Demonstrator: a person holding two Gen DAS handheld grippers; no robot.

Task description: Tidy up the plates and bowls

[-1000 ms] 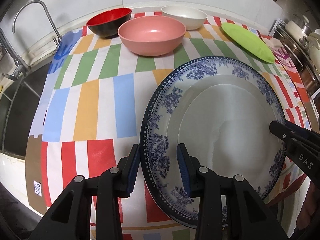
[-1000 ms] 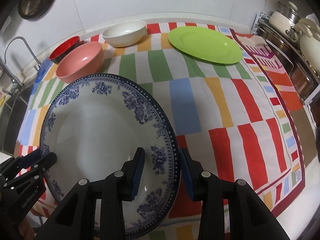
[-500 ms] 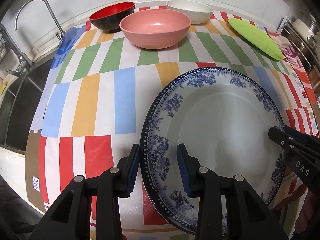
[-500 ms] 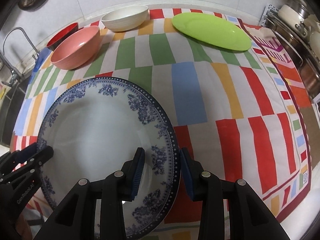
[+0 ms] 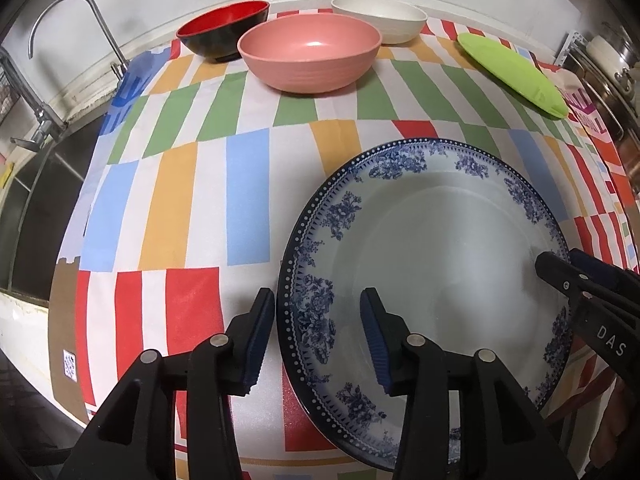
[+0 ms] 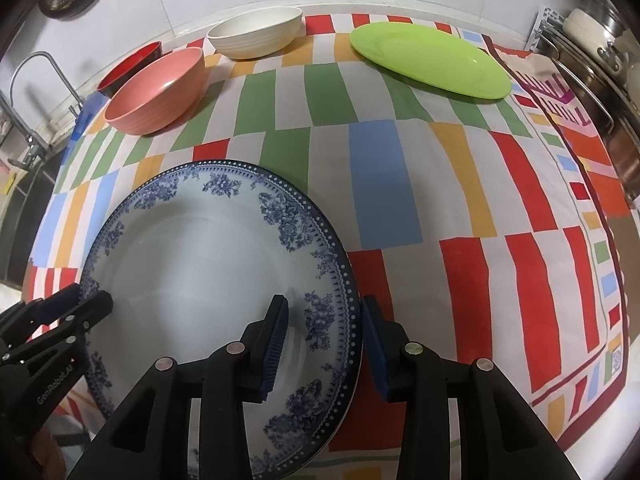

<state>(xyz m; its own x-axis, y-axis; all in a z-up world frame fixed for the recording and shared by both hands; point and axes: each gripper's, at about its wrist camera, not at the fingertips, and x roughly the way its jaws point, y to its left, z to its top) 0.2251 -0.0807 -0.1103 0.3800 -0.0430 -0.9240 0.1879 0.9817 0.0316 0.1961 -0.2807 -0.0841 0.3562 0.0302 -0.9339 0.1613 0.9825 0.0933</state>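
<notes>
From the left wrist camera, we see our left gripper (image 5: 318,344) straddling the near-left rim of the large white plate with the blue floral border (image 5: 432,280), which lies at the near edge of the striped, many-coloured tablecloth (image 5: 192,184). Its jaws are opening, with a gap showing at each pad, so the rim sits between them but is not pinched. Beyond stand the black bowl with the red inside (image 5: 224,28), the ribbed pink bowl (image 5: 310,56), the cream ribbed bowl (image 5: 380,18) and the flat lime-green plate (image 5: 512,72).

From the right wrist camera, our right gripper (image 6: 324,344) brackets the plate's opposite rim; its jaws are opening too, pads clear of the china.

We judge this as letting go of the floral plate where it lies. Next we would need to lift both grippers clear of the rim without nudging it, then choose another piece, perhaps the green plate for stacking, or the bowls for nesting.
</notes>
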